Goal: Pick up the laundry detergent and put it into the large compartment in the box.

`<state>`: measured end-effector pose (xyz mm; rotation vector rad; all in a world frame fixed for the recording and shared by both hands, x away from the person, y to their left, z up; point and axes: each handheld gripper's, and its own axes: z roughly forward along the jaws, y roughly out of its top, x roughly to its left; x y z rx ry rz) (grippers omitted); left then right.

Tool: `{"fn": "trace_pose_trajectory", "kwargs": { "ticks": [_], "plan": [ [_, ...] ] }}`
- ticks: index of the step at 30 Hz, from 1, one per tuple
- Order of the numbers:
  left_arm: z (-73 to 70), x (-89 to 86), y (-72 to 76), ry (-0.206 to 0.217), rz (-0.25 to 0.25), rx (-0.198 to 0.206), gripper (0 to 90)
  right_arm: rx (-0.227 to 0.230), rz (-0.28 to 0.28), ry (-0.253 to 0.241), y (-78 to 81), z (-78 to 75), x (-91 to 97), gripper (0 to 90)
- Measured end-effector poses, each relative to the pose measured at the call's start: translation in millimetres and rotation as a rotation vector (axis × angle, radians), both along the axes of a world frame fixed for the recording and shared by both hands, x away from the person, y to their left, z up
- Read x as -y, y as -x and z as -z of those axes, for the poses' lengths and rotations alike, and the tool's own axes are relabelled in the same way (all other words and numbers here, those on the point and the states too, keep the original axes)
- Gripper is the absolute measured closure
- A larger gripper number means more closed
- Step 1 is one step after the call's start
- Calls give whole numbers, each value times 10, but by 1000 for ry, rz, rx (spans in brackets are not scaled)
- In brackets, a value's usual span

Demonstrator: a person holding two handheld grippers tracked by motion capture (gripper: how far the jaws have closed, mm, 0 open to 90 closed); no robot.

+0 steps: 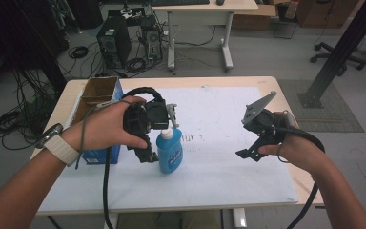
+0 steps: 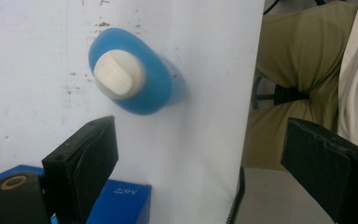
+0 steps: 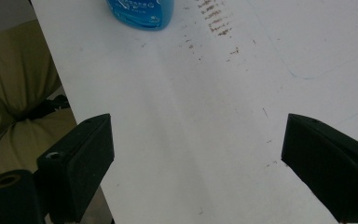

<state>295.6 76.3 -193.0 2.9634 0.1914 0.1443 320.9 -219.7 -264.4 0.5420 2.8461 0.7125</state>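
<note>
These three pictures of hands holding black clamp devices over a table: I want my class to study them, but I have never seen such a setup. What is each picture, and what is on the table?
No machine here: a person holds a hand-operated grasping tool in each hand. The high view looks down from above the person. The left tool hovers over a blue bottle with a white cap, standing upright on the white sheet covering the table. An open cardboard box with blue sides sits at the left edge. The right tool is held above the bare sheet.

The other two pictures come from cameras riding on each tool, looking along its two black jaws. Both tools are open and hold nothing.
</note>
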Motion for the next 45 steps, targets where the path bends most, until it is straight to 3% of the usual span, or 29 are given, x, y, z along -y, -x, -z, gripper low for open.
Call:
{"fn": "trace_pose_trajectory", "kwargs": {
  "ticks": [18, 29, 45],
  "plan": [
    [-105, 54, 5, -23, -80, 24, 83, 3, -11, 0, 14, 59, 17, 93],
    [-189, 67, -56, -5, -243, 45, 85, 10, -16, -3, -12, 62, 35, 93],
    [-255, 185, -122, -14, -382, 57, 84, 15, -26, -10, -41, 97, 60, 93]
  ]
}}
